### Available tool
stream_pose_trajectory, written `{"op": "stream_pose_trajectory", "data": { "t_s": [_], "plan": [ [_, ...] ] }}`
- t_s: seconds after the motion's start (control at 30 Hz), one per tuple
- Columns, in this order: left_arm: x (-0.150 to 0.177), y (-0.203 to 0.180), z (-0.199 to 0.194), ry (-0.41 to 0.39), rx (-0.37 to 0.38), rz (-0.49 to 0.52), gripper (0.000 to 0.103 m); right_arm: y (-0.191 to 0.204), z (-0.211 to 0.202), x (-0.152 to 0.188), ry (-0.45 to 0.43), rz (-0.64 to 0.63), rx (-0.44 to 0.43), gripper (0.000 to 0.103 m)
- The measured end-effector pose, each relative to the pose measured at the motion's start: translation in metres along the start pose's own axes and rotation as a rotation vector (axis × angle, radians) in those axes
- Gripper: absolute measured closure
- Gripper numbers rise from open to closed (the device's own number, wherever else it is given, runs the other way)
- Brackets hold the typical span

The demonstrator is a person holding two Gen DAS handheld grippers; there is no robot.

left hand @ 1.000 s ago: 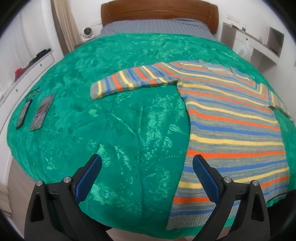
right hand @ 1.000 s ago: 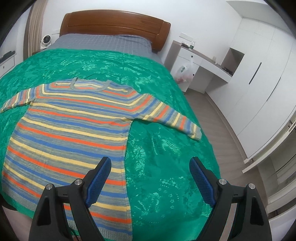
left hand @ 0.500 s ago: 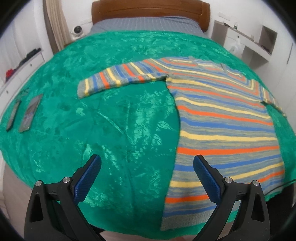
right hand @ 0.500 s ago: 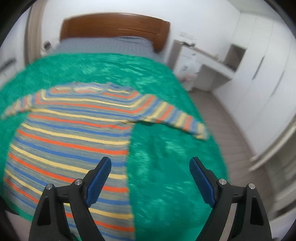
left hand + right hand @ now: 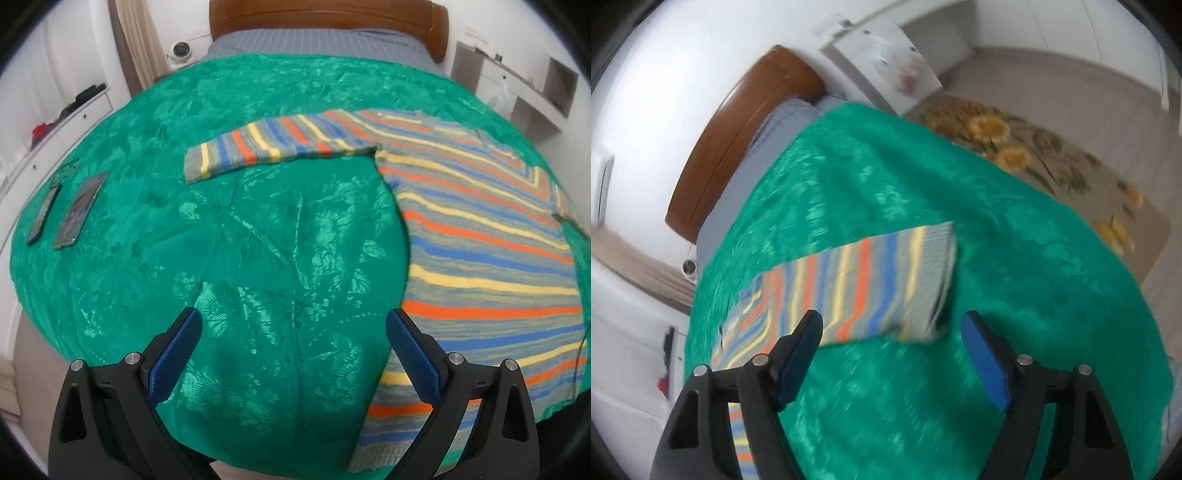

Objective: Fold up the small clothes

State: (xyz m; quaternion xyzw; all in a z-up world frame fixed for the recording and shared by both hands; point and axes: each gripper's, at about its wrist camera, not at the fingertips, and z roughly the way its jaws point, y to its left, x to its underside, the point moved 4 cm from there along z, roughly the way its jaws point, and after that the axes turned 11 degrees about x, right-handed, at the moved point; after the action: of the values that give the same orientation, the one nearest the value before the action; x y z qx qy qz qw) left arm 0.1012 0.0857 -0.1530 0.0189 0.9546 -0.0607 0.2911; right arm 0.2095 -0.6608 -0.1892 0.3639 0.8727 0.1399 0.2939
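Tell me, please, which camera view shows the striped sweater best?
The left wrist view shows it best: the striped sweater lies flat on the green bedspread, its body and one sleeve sharp. The right wrist view is blurred and shows mainly the other sleeve, just ahead of the open right gripper.

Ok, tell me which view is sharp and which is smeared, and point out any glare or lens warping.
Left wrist view: sharp; fisheye bulges the green bedspread, whose sheen glints in patches. Right wrist view: motion-smeared throughout and tilted; the striped sleeve and the floral rug are soft, only the right claw stays crisp. Both have dark vignetted corners.
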Motion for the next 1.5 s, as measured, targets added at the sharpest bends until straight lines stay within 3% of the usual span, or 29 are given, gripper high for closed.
{"op": "stream_pose_trajectory", "data": {
  "t_s": [0.1,0.13,0.17,0.2,0.27,0.33,0.43,0.57,0.7,0.8,0.87,0.9,0.93,0.97,1.03,1.13,1.23,1.3,1.33,1.43,1.5],
  "plan": [
    [0.001,-0.002,0.009,0.018,-0.027,0.021,0.003,0.000,0.022,-0.009,0.015,0.002,0.016,0.029],
    [0.001,-0.002,0.013,0.026,-0.035,0.025,0.003,0.002,0.031,-0.012,0.037,0.006,-0.004,0.038],
    [0.001,-0.002,0.015,0.030,-0.040,0.027,0.003,0.002,0.036,-0.012,0.055,0.010,-0.018,0.051],
    [0.001,-0.002,0.017,0.035,-0.046,0.030,0.003,0.005,0.041,-0.011,0.079,-0.001,-0.004,0.099],
    [-0.001,-0.002,0.021,0.033,-0.059,0.035,0.003,0.010,0.044,-0.011,0.080,-0.042,0.095,0.101],
    [-0.004,-0.001,0.025,0.025,-0.074,0.037,0.003,0.024,0.031,-0.019,0.019,-0.104,0.207,0.101],
    [-0.009,0.004,0.032,0.008,-0.087,0.023,0.003,0.079,0.004,-0.024,-0.081,-0.249,0.225,0.101],
    [-0.013,0.011,0.040,-0.024,-0.088,-0.007,0.003,0.210,-0.032,0.000,-0.115,-0.446,-0.012,0.101],
    [-0.012,0.022,0.043,-0.060,-0.085,-0.041,0.003,0.319,-0.031,0.049,-0.035,-0.565,-0.206,0.101],
    [-0.007,0.035,0.046,-0.074,-0.076,-0.079,0.003,0.374,-0.006,0.093,0.039,-0.610,-0.276,0.099],
    [-0.003,0.043,0.047,-0.080,-0.057,-0.098,0.003,0.396,0.019,0.119,0.127,-0.603,-0.336,0.091],
    [-0.001,0.046,0.046,-0.084,-0.053,-0.100,0.003,0.402,0.035,0.133,0.210,-0.571,-0.386,0.070],
    [0.001,0.049,0.045,-0.089,-0.049,-0.100,0.003,0.402,0.043,0.140,0.255,-0.542,-0.415,0.050],
    [0.003,0.052,0.043,-0.097,-0.047,-0.100,0.003,0.400,0.046,0.150,0.290,-0.507,-0.444,0.046],
    [0.005,0.056,0.042,-0.107,-0.035,-0.104,0.003,0.387,0.051,0.153,0.302,-0.459,-0.467,0.046],
    [0.006,0.057,0.045,-0.107,-0.031,-0.111,0.002,0.360,0.062,0.144,0.285,-0.414,-0.396,0.046],
    [0.005,0.051,0.044,-0.104,-0.043,-0.087,0.002,0.313,0.089,0.139,0.330,-0.382,-0.226,0.046],
    [0.007,0.048,0.043,-0.101,-0.051,-0.072,0.002,0.271,0.102,0.136,0.315,-0.400,-0.032,0.046],
    [0.007,0.047,0.043,-0.095,-0.054,-0.069,0.002,0.256,0.103,0.131,0.291,-0.413,0.019,0.055],
    [0.008,0.047,0.042,-0.081,-0.051,-0.071,0.002,0.226,0.081,0.123,0.212,-0.399,0.053,0.055],
    [0.006,0.047,0.041,-0.073,-0.049,-0.074,0.002,0.220,0.062,0.124,0.173,-0.416,0.002,0.055]
  ]
}}
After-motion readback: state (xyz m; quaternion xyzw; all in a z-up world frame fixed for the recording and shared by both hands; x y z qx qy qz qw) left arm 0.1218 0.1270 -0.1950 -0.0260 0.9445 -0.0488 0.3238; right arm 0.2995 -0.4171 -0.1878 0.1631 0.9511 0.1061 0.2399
